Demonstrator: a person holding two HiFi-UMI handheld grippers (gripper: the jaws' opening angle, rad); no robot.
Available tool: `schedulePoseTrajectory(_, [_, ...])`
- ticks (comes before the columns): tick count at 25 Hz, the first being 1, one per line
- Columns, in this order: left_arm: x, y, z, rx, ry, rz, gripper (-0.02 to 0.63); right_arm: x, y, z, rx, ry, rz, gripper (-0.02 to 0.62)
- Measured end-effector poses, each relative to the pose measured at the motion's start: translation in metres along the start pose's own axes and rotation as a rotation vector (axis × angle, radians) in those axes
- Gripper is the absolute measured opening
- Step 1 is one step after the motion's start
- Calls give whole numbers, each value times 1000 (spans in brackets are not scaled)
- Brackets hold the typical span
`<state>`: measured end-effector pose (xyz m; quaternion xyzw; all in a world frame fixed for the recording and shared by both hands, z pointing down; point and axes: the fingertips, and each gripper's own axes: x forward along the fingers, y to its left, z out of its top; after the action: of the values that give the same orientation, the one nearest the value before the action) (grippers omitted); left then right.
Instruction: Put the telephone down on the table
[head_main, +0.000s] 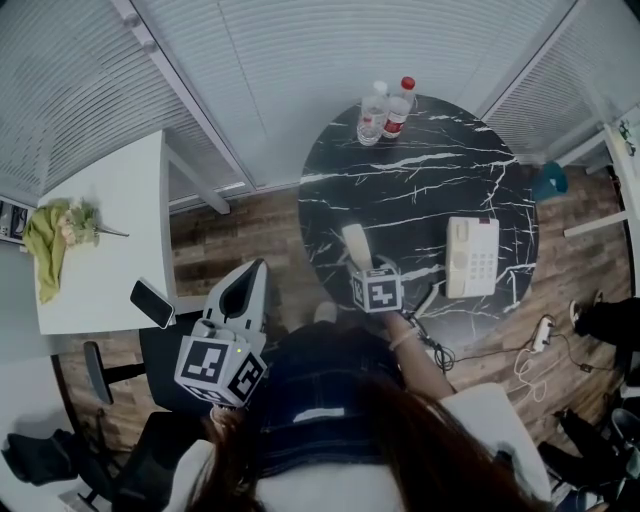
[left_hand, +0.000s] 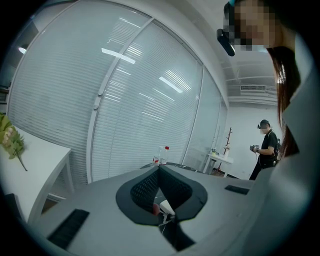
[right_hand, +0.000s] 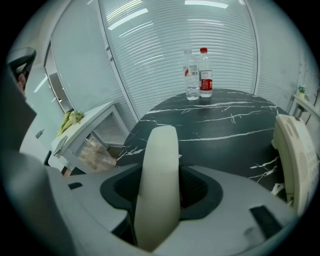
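The white telephone handset (head_main: 356, 245) is clamped in my right gripper (head_main: 364, 268), above the near edge of the round black marble table (head_main: 420, 170). In the right gripper view the handset (right_hand: 159, 170) stands between the jaws and sticks out past them over the table (right_hand: 220, 120). The cream telephone base (head_main: 472, 256) lies on the table to the right, and its side shows as the base (right_hand: 295, 155) in that view. A cord (head_main: 430, 300) runs from it toward the handset. My left gripper (head_main: 255, 272) hangs left of the table over the floor, jaws together and empty (left_hand: 159, 170).
Two water bottles (head_main: 385, 110) stand at the table's far edge. A white desk (head_main: 100, 240) at left carries a green bunch (head_main: 50, 240) and a dark phone (head_main: 152, 303). A power strip (head_main: 543, 330) lies on the floor at right. A person (left_hand: 265, 147) stands far off.
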<state>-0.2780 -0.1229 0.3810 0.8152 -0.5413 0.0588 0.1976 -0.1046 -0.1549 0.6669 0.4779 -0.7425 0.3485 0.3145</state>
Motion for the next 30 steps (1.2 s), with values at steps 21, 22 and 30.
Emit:
schedulePoseTrajectory(21, [3, 8, 0, -10, -2, -20, 6, 6, -1, -5, -11, 31, -25, 225])
schedulePoseTrajectory(22, [3, 8, 0, -9, -2, -24, 6, 7, -1, -4, -16, 28, -28, 225])
schedulePoseTrajectory(30, [2, 6, 1, -1, -2, -68, 6, 7, -2, -6, -21, 60, -31, 230])
